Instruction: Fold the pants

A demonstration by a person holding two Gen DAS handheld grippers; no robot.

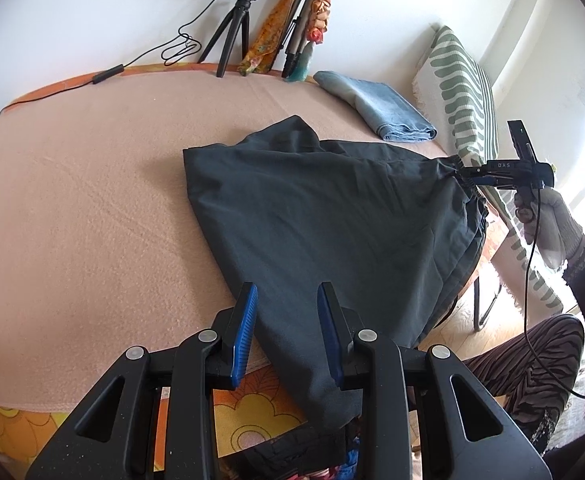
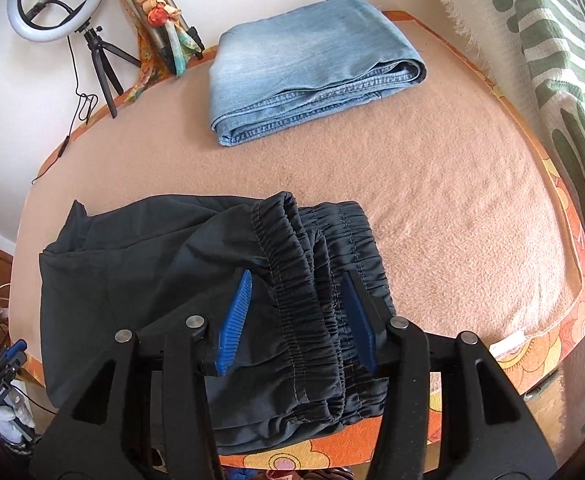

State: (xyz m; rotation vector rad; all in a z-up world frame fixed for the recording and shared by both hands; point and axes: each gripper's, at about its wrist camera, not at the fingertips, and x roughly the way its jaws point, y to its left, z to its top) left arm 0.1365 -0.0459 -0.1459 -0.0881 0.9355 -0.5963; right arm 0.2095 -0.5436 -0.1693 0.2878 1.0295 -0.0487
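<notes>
here the pants (image 1: 312, 208) lie along the table's (image 1: 92, 200) near edge, leg end overhanging between the left gripper's (image 1: 288, 332) parted jaws; right gripper (image 2: 298, 320) straddles the waistband, grip unclear.

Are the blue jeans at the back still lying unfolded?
No, the jeans lie folded into a neat stack on the pink blanket, beyond the dark pants.
</notes>
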